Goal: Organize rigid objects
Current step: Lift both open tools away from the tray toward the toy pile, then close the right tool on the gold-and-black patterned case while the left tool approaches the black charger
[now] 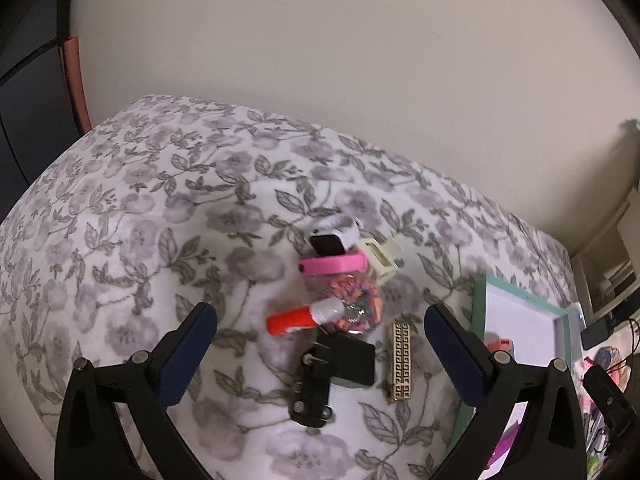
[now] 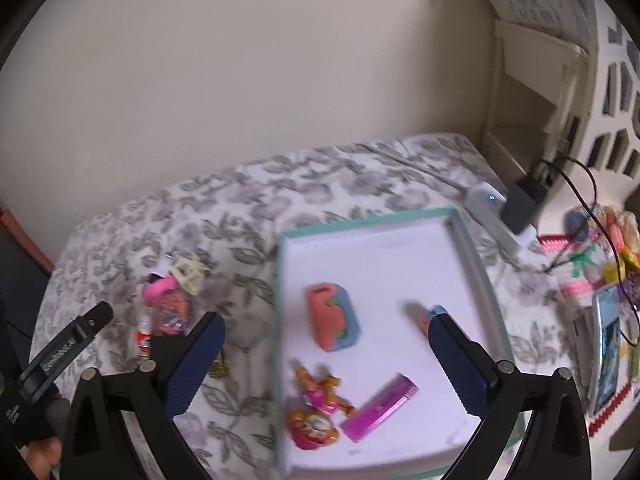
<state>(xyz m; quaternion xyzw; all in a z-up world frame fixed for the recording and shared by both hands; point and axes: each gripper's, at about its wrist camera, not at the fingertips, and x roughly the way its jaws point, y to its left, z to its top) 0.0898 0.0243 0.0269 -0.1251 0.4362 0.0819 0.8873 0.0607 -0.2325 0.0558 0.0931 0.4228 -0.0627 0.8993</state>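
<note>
Both the left gripper (image 1: 320,328) and the right gripper (image 2: 326,334) stand with jaws fully apart, holding nothing. 4 items lie inside the teal-rimmed tray (image 2: 468,236), including an orange-and-blue block (image 2: 334,316) and a purple bar (image 2: 380,408). Left of the tray, an orange glue stick (image 1: 304,316), a black charger (image 1: 352,364) and a pink band (image 1: 334,264) lie clustered on the floral cloth (image 1: 120,240).
</note>
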